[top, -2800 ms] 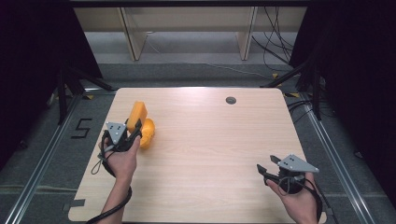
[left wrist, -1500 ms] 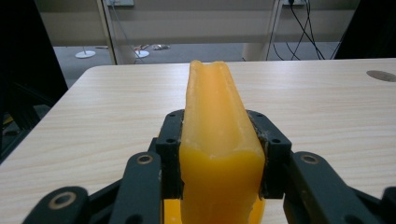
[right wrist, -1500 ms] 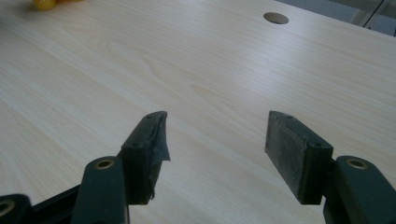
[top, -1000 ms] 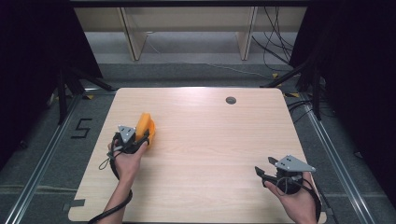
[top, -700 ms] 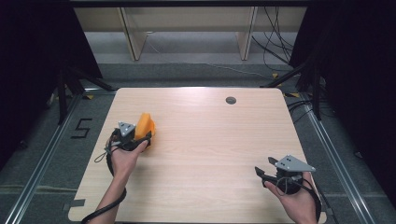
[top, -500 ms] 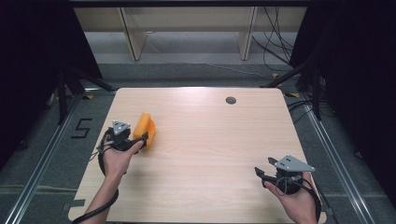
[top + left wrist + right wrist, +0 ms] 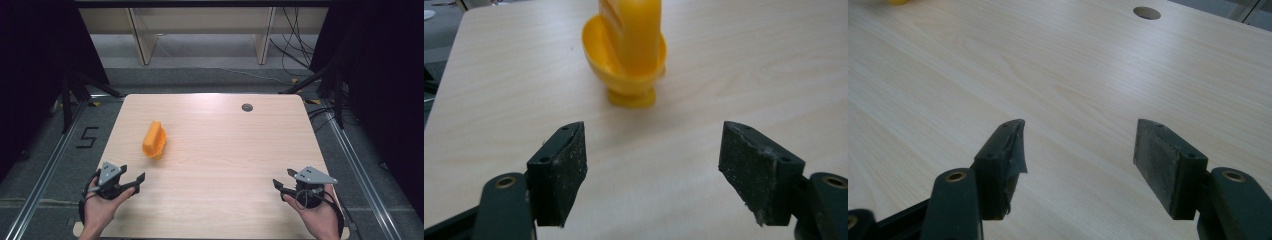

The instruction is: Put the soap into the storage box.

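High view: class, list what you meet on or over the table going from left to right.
Left gripper → orange object → round hole in the table → right gripper.
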